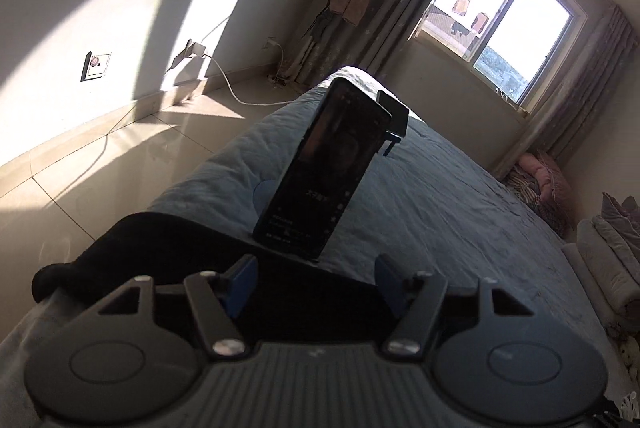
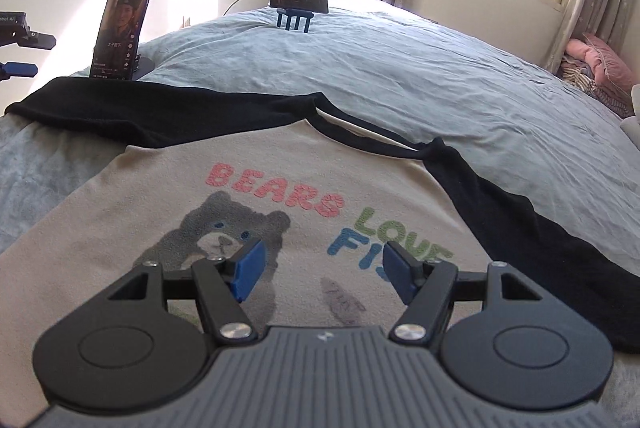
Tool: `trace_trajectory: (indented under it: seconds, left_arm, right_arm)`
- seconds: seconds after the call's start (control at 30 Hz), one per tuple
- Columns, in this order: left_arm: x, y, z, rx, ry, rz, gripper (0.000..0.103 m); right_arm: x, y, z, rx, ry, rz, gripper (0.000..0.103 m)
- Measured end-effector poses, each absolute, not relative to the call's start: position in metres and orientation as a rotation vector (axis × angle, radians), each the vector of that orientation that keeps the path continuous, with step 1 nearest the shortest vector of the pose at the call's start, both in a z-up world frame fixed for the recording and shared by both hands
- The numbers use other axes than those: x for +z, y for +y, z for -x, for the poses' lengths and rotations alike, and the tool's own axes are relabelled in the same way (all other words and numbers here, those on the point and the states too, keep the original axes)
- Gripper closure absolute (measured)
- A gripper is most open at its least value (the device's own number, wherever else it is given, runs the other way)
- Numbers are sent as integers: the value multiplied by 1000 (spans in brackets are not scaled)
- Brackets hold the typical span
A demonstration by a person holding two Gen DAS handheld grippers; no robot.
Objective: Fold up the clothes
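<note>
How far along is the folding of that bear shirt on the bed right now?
Done: the shirt lies flat, print up, both black sleeves spread out on the bed. In hand: nothing; the left gripper and right gripper are open and empty. Left: every fold, sleeves and body alike.

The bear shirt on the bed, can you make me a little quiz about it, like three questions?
1. True or false: the shirt is already folded in half.
2. What colour are the sleeves? A) black B) red C) yellow
3. Fill in: the right gripper hangs over the shirt with its jaws ____.

Key:
1. False. It lies spread flat on the bed.
2. A.
3. Open, with nothing between them.
</note>
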State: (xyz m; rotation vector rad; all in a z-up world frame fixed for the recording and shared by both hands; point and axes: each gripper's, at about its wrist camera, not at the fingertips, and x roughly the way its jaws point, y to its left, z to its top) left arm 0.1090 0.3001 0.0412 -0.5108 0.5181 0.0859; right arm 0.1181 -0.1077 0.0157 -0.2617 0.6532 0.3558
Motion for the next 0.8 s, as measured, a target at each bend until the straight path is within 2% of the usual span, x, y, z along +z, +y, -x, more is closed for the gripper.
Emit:
trace_trajectory:
  seconds: [0.03,0.07,0.17,0.4,0.5,0.8]
  left_arm:
    - [41,283,-115,58,528,473,50]
    - [41,266,-122,30,537,436,51]
    - [39,211,-143,-64,556,342,59]
    - [9,93,-213,-202,644,163,70]
    - [-8,72,-247,-183,663,110,75]
    - [-28,64,-301,-151,604,151,75]
  right_arm:
    - [16,-114,-119,337,644,250,34]
    - [15,-121,-121,312,631,238,35]
    - [12,-139,-138,243,618,205,56]
    - [-11,-148,-207,187,666,167,75]
    - [-14,-149,-238,190,668,153,77]
    - [-21,-154,-292,259,685,119,77]
